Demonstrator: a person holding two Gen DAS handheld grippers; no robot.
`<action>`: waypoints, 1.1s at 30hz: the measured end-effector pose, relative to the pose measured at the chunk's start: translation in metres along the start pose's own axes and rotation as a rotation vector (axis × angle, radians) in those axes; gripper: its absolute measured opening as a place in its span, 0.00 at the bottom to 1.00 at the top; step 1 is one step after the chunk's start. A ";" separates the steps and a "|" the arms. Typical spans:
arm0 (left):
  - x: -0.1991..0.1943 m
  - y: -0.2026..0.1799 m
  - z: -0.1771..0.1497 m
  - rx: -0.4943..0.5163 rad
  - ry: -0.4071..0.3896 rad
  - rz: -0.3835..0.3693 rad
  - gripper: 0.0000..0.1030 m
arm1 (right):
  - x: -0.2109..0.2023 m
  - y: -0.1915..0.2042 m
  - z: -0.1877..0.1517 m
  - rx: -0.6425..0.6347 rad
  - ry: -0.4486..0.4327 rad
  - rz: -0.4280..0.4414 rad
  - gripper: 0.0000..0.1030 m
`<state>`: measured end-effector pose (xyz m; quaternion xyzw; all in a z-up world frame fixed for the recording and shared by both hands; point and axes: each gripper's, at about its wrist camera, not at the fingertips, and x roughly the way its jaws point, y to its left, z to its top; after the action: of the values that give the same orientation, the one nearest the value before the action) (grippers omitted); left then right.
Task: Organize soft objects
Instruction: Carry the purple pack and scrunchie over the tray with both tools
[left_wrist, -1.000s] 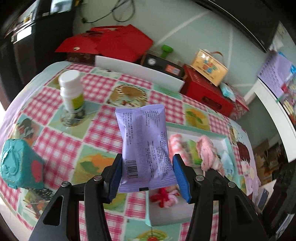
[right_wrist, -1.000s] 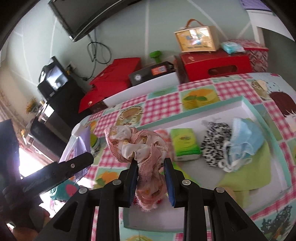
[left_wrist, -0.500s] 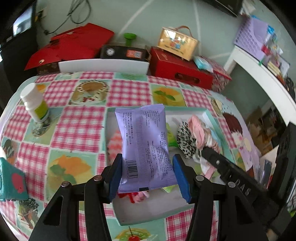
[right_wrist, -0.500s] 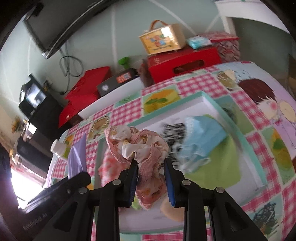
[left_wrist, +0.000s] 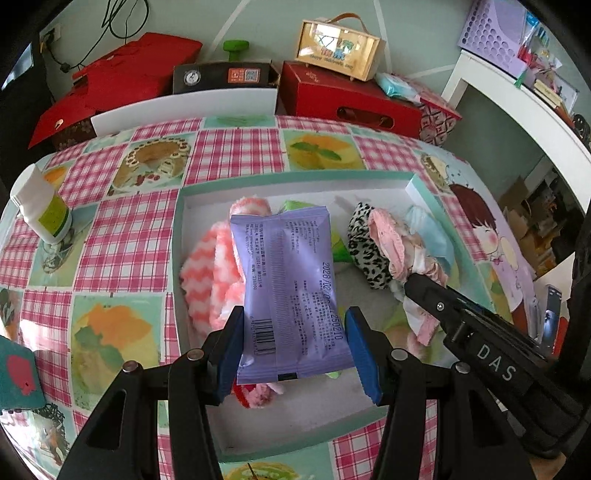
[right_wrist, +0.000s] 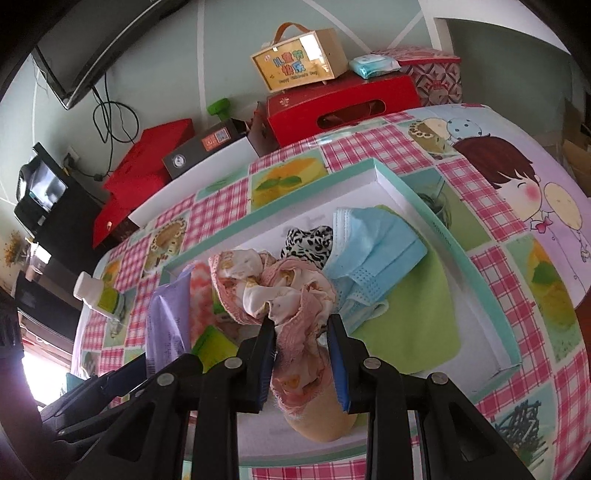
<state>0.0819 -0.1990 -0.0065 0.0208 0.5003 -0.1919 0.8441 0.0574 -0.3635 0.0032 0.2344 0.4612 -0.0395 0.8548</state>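
My left gripper is shut on a purple tissue pack, held upright over the white tray with a teal rim. My right gripper is shut on a pink frilly cloth above the same tray. The right gripper also reaches into the left wrist view, with the pink cloth hanging from it. In the tray lie a pink zigzag towel, a leopard-print cloth, blue face masks, a green cloth and a green tissue pack.
A white bottle stands on the checked tablecloth left of the tray. A teal box sits at the near left edge. Red boxes, a black box and a yellow carry box lie beyond the table's far edge.
Both grippers have moved right and down over the tray with their loads. The right gripper has come into the left wrist view. Neither grip has altered.
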 end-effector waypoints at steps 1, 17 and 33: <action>0.002 0.001 -0.001 -0.001 0.007 0.003 0.54 | 0.002 0.000 0.000 -0.002 0.007 -0.003 0.29; 0.016 0.009 -0.010 -0.021 0.073 0.021 0.56 | 0.017 0.007 -0.006 -0.033 0.068 -0.029 0.31; 0.005 0.017 -0.014 -0.048 0.095 0.009 0.63 | 0.021 0.008 -0.006 -0.046 0.101 -0.071 0.45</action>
<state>0.0782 -0.1818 -0.0204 0.0118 0.5443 -0.1745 0.8204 0.0670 -0.3503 -0.0139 0.1999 0.5125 -0.0474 0.8338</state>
